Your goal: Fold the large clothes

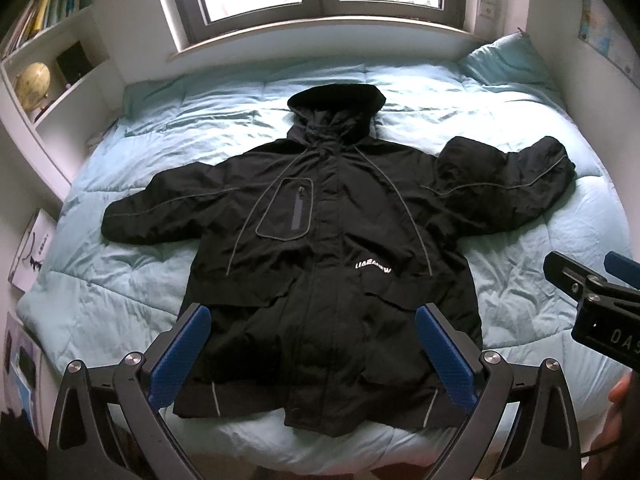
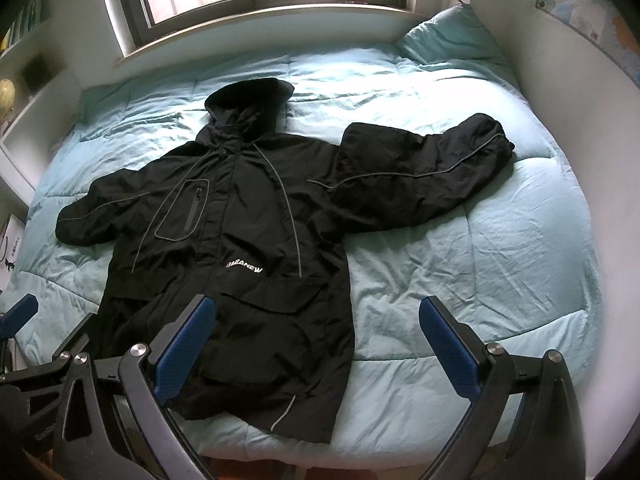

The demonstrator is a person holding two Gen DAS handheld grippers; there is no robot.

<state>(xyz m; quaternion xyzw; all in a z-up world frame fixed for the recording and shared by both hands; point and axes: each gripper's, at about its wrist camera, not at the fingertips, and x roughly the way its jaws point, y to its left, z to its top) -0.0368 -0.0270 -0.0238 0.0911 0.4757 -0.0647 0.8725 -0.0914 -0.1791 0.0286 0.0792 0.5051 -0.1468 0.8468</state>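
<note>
While the black hooded nylon jacket [image 1: 320, 248] lies flat on the pale blue quilted bed [image 1: 520, 280], we hold left tongs [image 1: 312, 356] and right tongs [image 2: 316, 348] spread wide, empty.

**Open bedding on both flanks, walls close behind**

The black hooded jacket [image 1: 320, 248] lies spread flat across the middle of the pale blue quilted bed [image 2: 500, 280]; bare quilt lies wide to its right below the outstretched sleeve, narrower to its left; a blue pillow [image 2: 448, 36] fills the far right corner; the white shelving [image 1: 60, 92] hems the left edge; the windowsill [image 1: 320, 40] bounds the far side.
</note>
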